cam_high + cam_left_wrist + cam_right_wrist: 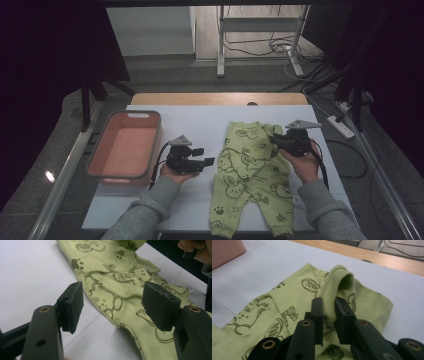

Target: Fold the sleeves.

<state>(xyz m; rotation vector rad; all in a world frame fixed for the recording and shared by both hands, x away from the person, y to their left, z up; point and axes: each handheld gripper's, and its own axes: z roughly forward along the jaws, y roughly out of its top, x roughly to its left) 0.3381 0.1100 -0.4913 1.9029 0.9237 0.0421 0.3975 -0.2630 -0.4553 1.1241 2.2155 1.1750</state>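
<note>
The light, floppy pale-green printed cotton baby romper [252, 172] is pinched at its ribbed cuff [338, 286], at two o'clock, by the right hand-held gripper [328, 315], best lifted by hems, while the left hand-held gripper [112, 306] hangs open.

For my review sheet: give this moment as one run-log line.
right gripper: shut on ribbed cuff of green baby suit | left gripper: open, beside suit | pink bin: left on table, nothing visible inside
</note>
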